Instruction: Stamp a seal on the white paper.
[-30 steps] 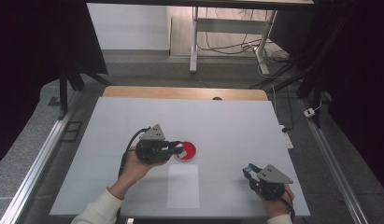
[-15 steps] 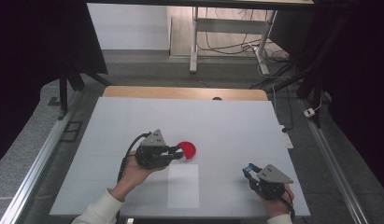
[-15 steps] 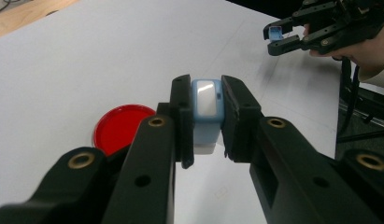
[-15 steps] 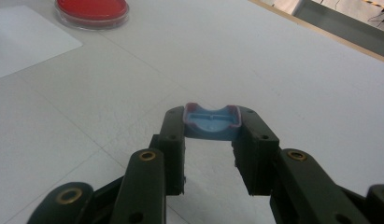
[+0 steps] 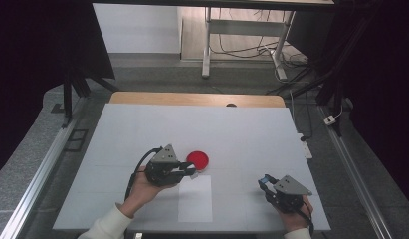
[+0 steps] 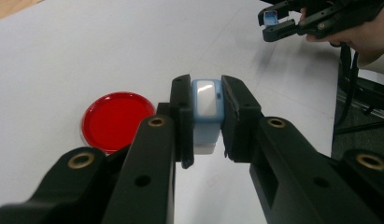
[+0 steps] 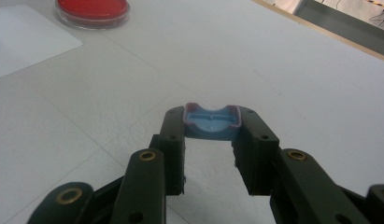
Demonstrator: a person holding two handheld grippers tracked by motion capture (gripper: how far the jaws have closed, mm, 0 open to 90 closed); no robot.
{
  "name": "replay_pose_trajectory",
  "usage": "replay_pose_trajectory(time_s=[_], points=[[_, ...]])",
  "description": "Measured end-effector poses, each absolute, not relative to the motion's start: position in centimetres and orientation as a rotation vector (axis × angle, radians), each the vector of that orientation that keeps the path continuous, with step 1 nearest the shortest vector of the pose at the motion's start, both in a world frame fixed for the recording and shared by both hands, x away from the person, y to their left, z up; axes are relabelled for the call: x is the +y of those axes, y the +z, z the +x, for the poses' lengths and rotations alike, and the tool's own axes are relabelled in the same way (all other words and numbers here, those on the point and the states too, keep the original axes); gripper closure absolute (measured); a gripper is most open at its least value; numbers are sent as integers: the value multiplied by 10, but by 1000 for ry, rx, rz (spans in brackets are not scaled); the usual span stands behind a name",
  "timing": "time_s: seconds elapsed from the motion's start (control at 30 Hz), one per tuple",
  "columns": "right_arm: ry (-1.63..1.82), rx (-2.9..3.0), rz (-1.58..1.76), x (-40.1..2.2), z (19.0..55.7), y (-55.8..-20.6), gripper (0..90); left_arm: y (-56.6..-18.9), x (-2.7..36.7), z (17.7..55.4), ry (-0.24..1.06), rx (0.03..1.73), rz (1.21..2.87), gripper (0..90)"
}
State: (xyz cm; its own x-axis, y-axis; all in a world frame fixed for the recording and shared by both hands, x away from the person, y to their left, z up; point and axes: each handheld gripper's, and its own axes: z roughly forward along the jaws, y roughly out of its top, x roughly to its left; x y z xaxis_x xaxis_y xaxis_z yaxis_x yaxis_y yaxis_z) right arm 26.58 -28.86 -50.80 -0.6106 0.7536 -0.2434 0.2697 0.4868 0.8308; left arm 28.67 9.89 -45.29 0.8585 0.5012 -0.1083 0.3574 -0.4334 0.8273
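The left gripper [image 6: 206, 116] was clamped on a pale blue block [image 6: 206, 105], just beside the red dish [image 5: 197, 159] on the white table [image 5: 242, 134]. The right gripper [image 7: 212, 128] pinched a blue cap [image 7: 211, 122] near the table's front right corner, well apart from the dish.

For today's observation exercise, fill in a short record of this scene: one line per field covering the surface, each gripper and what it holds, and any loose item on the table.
surface: white table with a white paper sheet near the front edge
left gripper: shut on a pale blue block with a white face, beside the dish
right gripper: shut on a small blue cap-like piece, near the table's front right
loose item: red round dish, flat on the table, untouched
hands: one on each gripper
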Motion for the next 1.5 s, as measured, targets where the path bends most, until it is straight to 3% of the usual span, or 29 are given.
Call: replay_pose_trajectory(time_s=[1.5], points=[[1038,2137,840,-289,266,-508,648,-489,83,276,132,595,2181,756]])
